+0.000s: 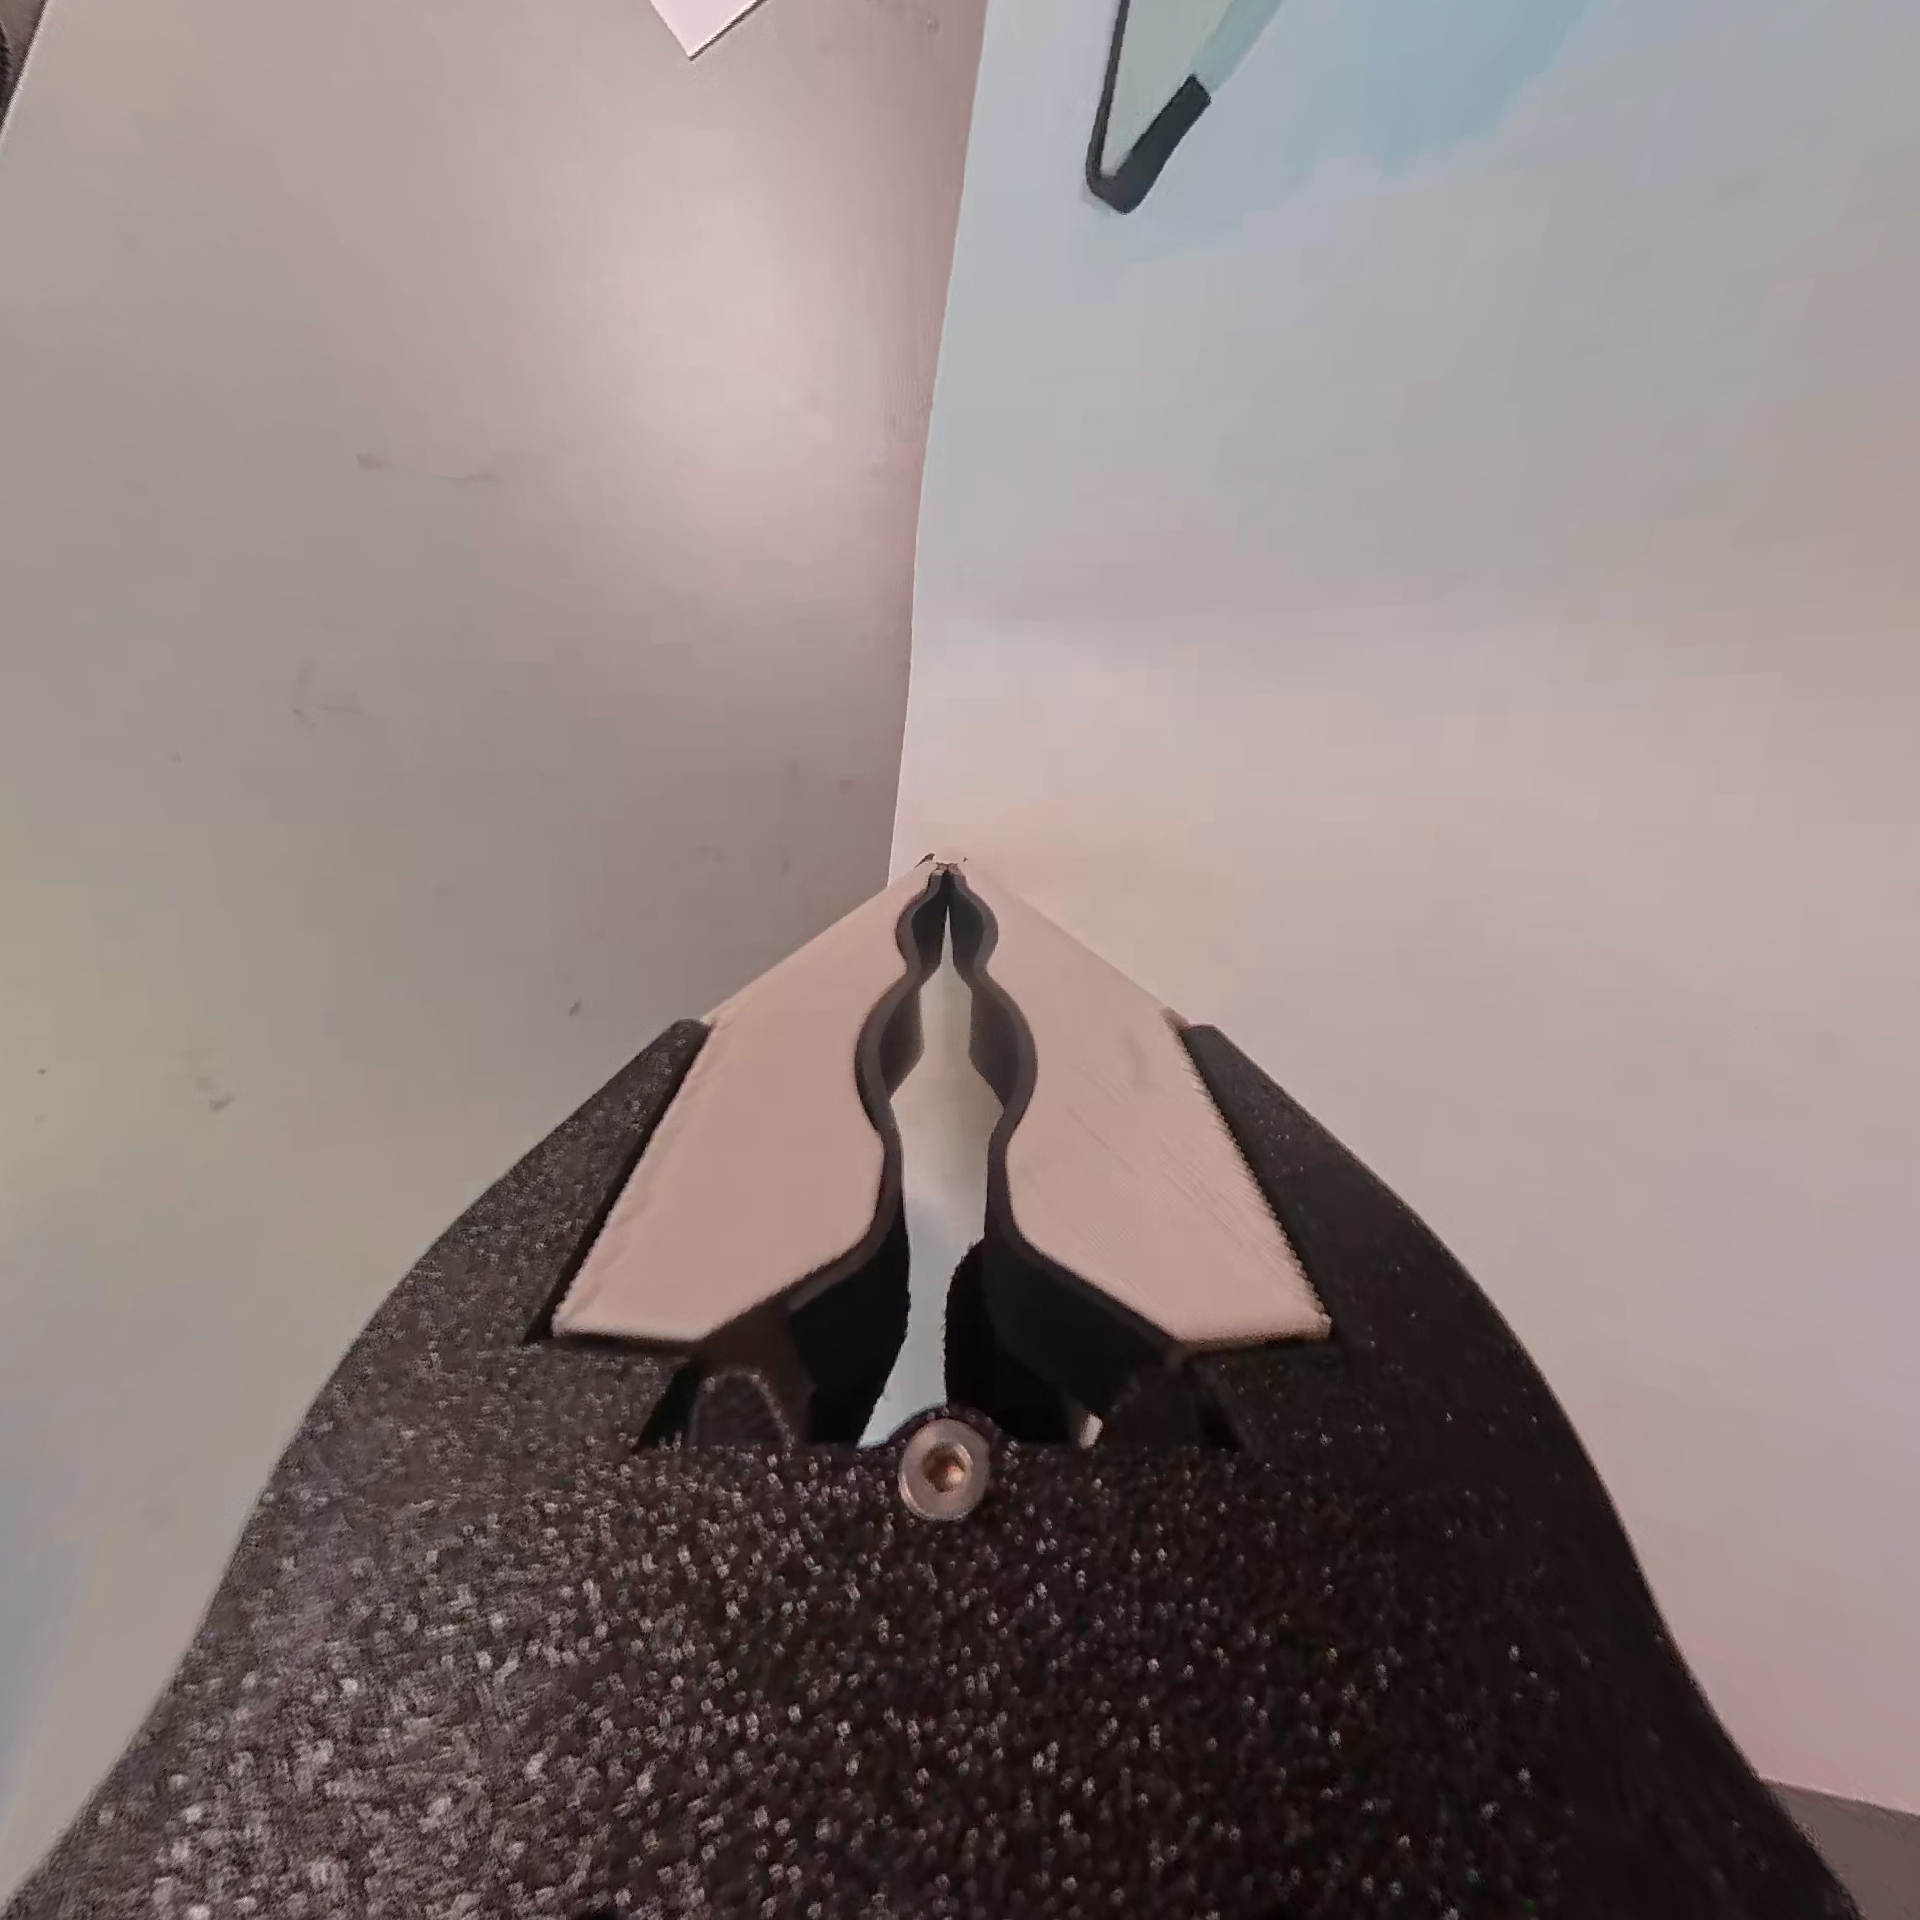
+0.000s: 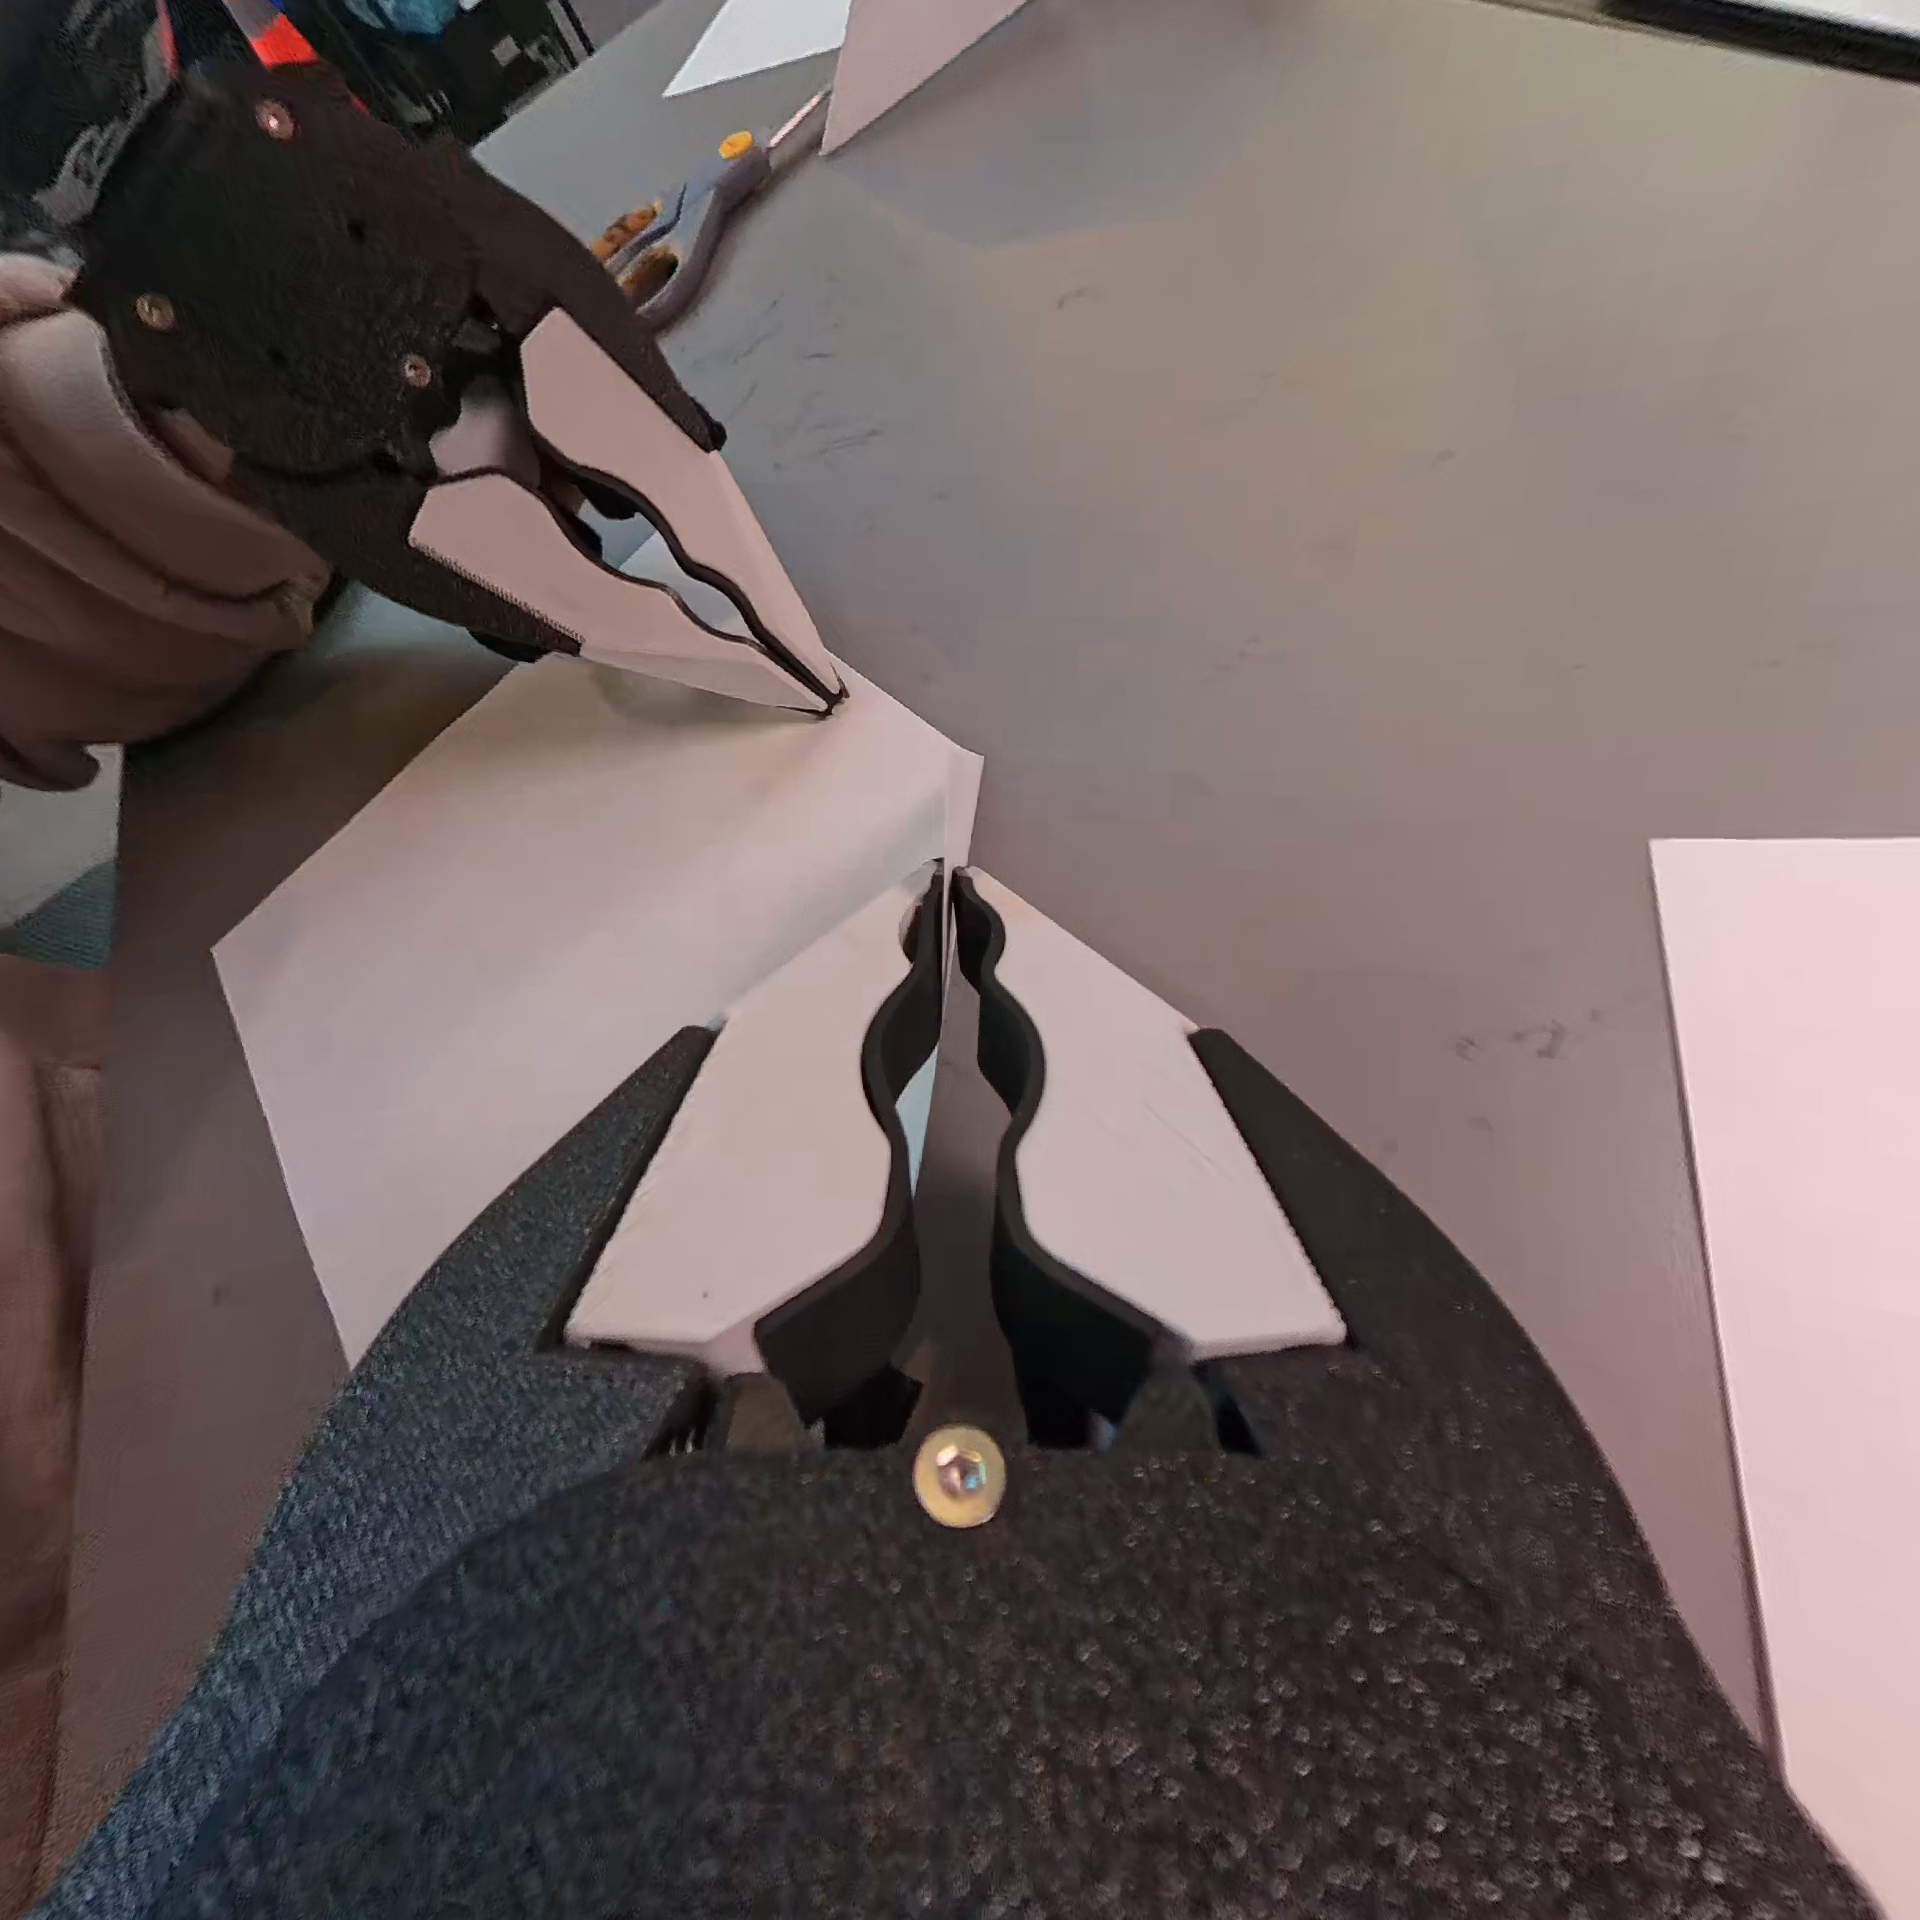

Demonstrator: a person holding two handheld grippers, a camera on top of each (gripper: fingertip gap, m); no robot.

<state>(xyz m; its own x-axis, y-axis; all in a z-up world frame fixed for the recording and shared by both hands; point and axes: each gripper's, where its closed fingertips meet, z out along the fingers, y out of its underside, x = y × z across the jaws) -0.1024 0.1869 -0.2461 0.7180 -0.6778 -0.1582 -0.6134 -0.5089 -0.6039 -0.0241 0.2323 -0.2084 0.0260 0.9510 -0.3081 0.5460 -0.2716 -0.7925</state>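
Note:
A white sheet of paper (image 2: 571,935) lies partly lifted off the grey table (image 2: 1351,520). My right gripper (image 2: 948,875) is shut on the sheet's near right edge, which runs as a thin line between the pads. My left gripper (image 2: 831,704), held by a hand (image 2: 104,582), is shut on the same sheet farther along its far edge. In the left wrist view my left gripper (image 1: 943,881) is shut, with the white sheet (image 1: 1351,623) showing between its fingers and spreading to the right over the table (image 1: 416,520).
Scissors with grey and yellow handles (image 2: 675,239) lie on the table at the far left. A second white sheet (image 2: 1818,1247) lies at the right edge. A folded white sheet (image 2: 904,73) stands at the back. A black-edged object (image 1: 1143,145) lies beyond the held sheet. One gripper's finger ends stand about 11 centimeters off the other's.

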